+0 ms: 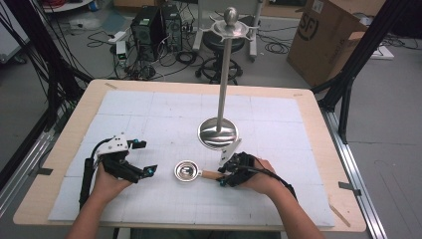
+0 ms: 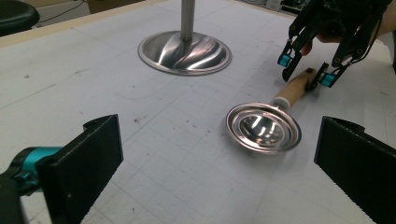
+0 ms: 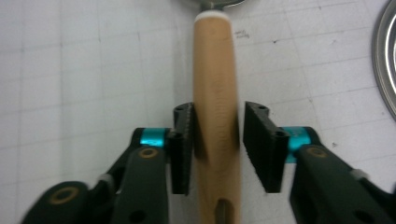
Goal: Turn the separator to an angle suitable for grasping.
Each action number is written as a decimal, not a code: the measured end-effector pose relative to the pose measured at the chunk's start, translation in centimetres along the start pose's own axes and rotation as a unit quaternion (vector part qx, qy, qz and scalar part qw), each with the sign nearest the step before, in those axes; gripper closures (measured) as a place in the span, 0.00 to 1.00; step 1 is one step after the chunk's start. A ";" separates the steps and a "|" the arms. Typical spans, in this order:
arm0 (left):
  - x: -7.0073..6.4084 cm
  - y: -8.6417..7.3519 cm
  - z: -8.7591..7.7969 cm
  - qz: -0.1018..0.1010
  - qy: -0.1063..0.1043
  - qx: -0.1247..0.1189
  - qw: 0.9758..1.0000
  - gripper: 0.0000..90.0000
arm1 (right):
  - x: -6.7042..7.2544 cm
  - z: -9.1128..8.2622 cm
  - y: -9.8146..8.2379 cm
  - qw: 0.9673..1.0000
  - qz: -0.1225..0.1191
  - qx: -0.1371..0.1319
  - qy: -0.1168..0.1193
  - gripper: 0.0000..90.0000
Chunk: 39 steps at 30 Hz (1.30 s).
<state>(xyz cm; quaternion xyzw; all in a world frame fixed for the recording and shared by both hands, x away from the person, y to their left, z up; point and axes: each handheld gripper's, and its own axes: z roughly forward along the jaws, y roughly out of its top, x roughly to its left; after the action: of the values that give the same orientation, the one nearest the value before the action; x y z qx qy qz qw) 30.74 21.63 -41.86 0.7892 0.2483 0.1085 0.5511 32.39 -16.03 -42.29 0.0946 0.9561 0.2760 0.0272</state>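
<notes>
A pale wooden table carries a white foam mat ruled in a grid, marked with small dark specks. Behind the table's far edge lies a grey floor with tangled cables, two black computer towers, a black round stool and a brown cardboard box.

The landmark is a tall polished steel stand with a domed round base, a slim pole and a ball-topped hook ring, upright on the mat just beyond centre.

Just in front of that base, a small shiny steel strainer with a light wooden handle lies flat on the mat, bowl to the left, handle pointing right.

In front and right of the base, the right gripper straddles the wooden handle. In the right gripper view its black jaws flank the handle, one touching, the other with a thin gap; it is not yet clenched.

Well left of the base, the left gripper is released, jaws spread wide, apart from the strainer.
</notes>
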 end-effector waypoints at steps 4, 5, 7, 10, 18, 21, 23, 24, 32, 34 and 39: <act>0.1 0.0 0.0 0.000 -0.001 0.001 1.000 0.02 | -0.2 -0.6 -0.3 1.000 0.008 -0.004 0.003 0.71; 0.0 0.0 0.0 0.000 0.000 0.001 1.000 0.02 | -0.2 -0.6 -0.4 1.000 0.009 -0.002 0.006 0.73; 0.0 0.0 0.0 0.001 0.000 0.001 1.000 0.02 | -0.1 -0.3 -0.5 1.000 0.009 -0.001 0.009 0.73; 0.1 0.0 -0.1 -0.001 0.002 -0.002 1.000 0.02 | -0.1 0.1 -0.4 1.000 0.000 0.000 0.013 0.74; 0.1 0.0 -0.1 -0.002 0.004 0.000 1.000 0.02 | 0.0 1.0 1.2 1.000 -0.009 -0.024 0.017 0.76; 0.1 0.1 -0.5 -0.005 0.005 -0.004 1.000 0.02 | -0.2 1.9 2.4 0.999 -0.015 -0.029 0.020 0.76; 0.1 0.1 -0.7 -0.004 0.006 -0.005 1.000 0.02 | -0.2 2.1 2.7 0.999 -0.017 -0.029 0.020 0.76; 0.0 0.1 -0.9 -0.002 0.007 -0.005 1.000 0.02 | -0.3 2.7 3.5 0.999 -0.014 -0.033 0.019 0.76; 0.0 0.0 -1.2 0.000 0.008 -0.001 1.000 0.02 | -0.5 5.1 6.8 0.999 -0.020 -0.041 0.024 0.75; 0.0 0.0 -1.2 -0.003 0.007 -0.003 1.000 0.02 | -0.6 5.6 7.6 0.999 -0.021 -0.039 0.025 0.75; 0.0 0.0 -1.2 -0.003 0.005 -0.004 1.000 0.02 | -0.7 6.1 8.5 0.999 -0.020 -0.035 0.026 0.74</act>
<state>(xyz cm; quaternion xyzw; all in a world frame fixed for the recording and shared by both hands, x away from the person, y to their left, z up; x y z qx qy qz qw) 30.24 22.63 -41.45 0.7856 0.2525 0.1119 0.5536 35.10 -5.94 -42.90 0.0668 0.9479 0.3112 0.0111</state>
